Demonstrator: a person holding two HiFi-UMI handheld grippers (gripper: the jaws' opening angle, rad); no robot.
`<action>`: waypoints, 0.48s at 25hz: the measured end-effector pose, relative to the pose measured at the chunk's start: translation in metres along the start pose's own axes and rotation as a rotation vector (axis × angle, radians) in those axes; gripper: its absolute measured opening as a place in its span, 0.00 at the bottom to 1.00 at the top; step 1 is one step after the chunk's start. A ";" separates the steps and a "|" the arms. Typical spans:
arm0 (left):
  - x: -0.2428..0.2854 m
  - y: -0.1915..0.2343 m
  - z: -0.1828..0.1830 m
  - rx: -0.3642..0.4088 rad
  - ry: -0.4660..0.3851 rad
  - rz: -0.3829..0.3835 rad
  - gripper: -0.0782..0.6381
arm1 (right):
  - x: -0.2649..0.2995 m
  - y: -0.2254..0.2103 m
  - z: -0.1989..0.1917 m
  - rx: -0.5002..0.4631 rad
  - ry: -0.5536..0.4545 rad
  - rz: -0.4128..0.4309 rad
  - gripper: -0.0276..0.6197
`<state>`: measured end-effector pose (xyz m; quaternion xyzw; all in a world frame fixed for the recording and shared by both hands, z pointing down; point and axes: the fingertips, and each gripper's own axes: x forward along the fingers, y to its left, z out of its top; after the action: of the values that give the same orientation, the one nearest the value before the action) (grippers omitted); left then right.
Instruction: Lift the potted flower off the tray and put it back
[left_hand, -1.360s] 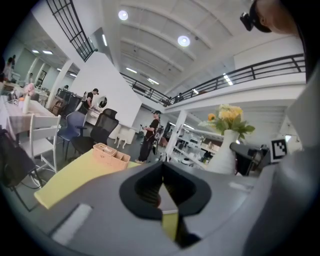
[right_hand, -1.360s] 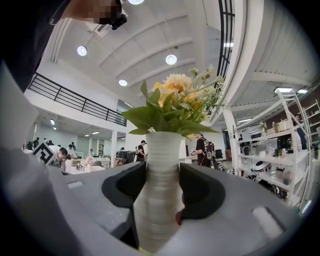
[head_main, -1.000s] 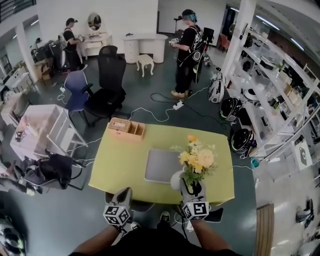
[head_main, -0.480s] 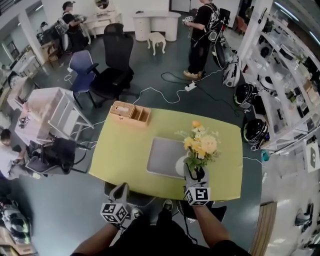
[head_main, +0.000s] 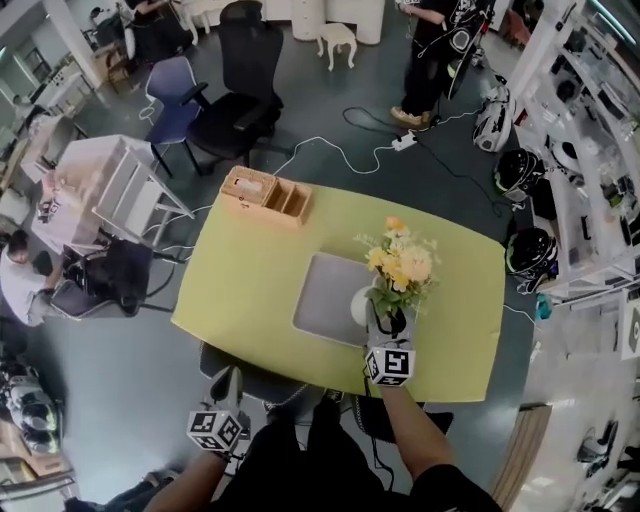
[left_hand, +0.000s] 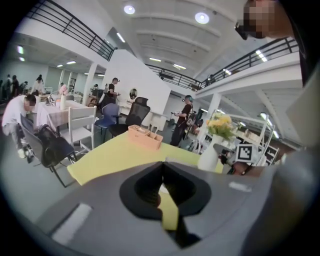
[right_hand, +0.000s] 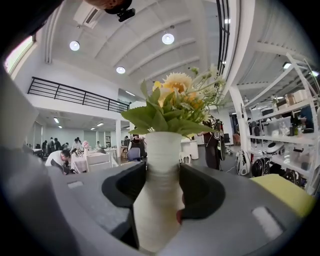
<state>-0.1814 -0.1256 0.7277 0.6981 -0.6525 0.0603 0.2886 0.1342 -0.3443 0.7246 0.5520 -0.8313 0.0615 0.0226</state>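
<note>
From the head view, the blooms and the right gripper (head_main: 386, 322) hid the foot of the potted flower (head_main: 400, 265), so we could not tell whether it touched the grey tray (head_main: 322, 300) just ahead. The right gripper view showed its jaws clamped on the white vase. The left gripper (head_main: 224, 378) hung off the bench's (head_main: 250, 290) near edge, jaws together on nothing, and a wooden box (head_main: 266, 195) sat well beyond both, at the far corner.
</note>
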 end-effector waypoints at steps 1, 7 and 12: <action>-0.002 0.001 -0.004 -0.008 0.004 0.014 0.12 | 0.006 -0.002 -0.006 -0.001 0.003 0.002 0.37; -0.013 0.005 -0.022 -0.027 0.021 0.077 0.12 | 0.038 -0.016 -0.036 -0.005 0.021 -0.009 0.37; -0.020 0.006 -0.033 -0.034 0.031 0.111 0.12 | 0.045 -0.022 -0.055 0.000 0.031 -0.001 0.37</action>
<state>-0.1802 -0.0924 0.7475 0.6549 -0.6865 0.0757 0.3068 0.1351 -0.3868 0.7856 0.5515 -0.8305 0.0699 0.0357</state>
